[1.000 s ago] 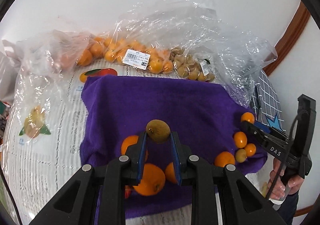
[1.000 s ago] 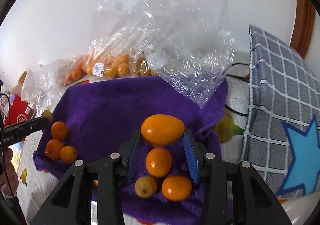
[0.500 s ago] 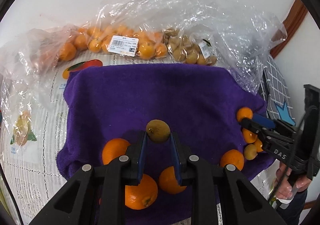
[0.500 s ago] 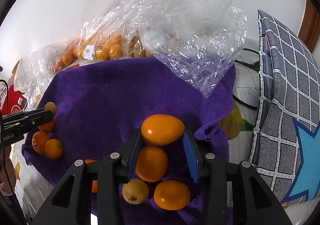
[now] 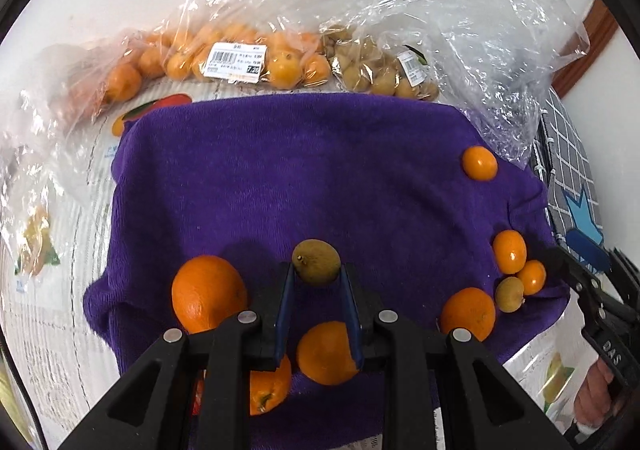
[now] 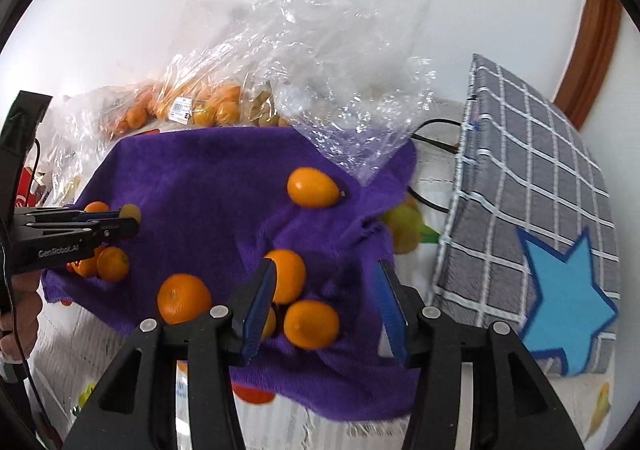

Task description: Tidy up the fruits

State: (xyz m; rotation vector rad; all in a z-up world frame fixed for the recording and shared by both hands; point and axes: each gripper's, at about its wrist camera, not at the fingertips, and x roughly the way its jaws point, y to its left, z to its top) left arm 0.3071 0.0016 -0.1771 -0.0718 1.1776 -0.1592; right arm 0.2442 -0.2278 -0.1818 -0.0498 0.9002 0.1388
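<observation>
Two wrist fisheyes, close over one table
Both faced the wall, sharing the purple towel (image 5: 320,178) (image 6: 208,178).

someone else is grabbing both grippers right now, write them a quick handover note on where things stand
Left gripper: shut on the small brown-green round fruit, held above the purple towel.
Right gripper: open, holding nothing, above the towel's right end.
Small oval orange kumquat lies alone on the towel, near the crumpled clear plastic bag.
Done: larger oranges grouped at the left; small kumquats and one brown fruit at the right.
Left: set down the held fruit, probably by its brown match; the lone kumquat may need regrouping.
</observation>
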